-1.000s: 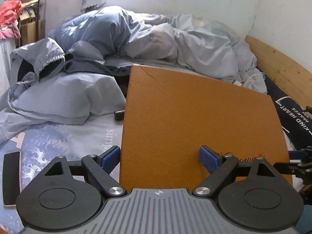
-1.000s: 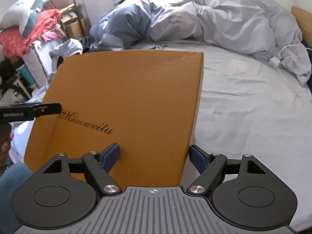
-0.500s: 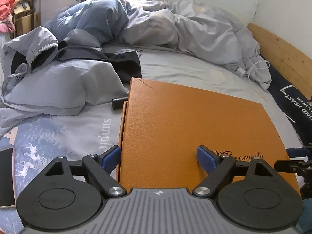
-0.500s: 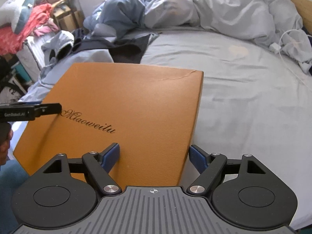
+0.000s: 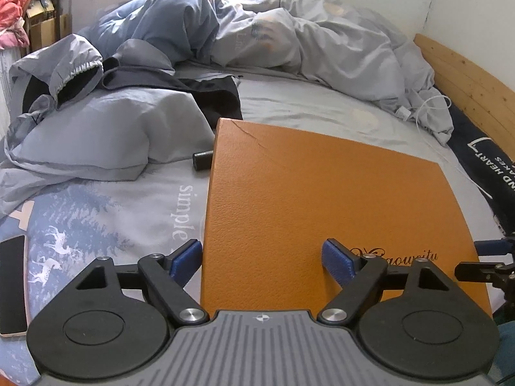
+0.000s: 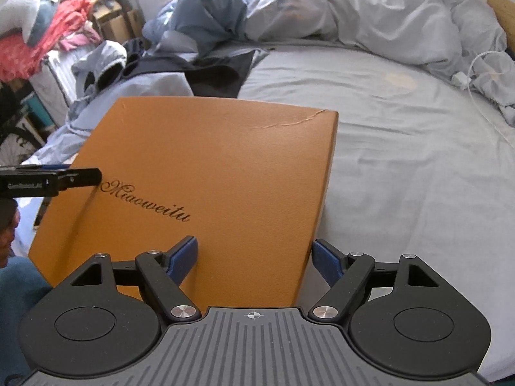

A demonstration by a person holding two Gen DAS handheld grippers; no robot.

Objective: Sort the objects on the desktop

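A large orange leather-look pad with the script "Miaoweitu" lies flat on the bed; it also shows in the right wrist view. My left gripper is open over the pad's near left edge, its left finger off the pad and its right finger over it. My right gripper is open over the pad's near right corner, its right finger beyond the edge. Neither grips the pad. The left gripper's finger shows at the left of the right wrist view.
A small black cylinder lies by the pad's far left corner. A phone lies on the printed sheet at the left. Crumpled grey bedding and a jacket fill the back. A wooden bed frame runs along the right.
The pad was tilted up a second ago and has come down to lie flat on the bed. Both grippers have stayed open at its near edge.
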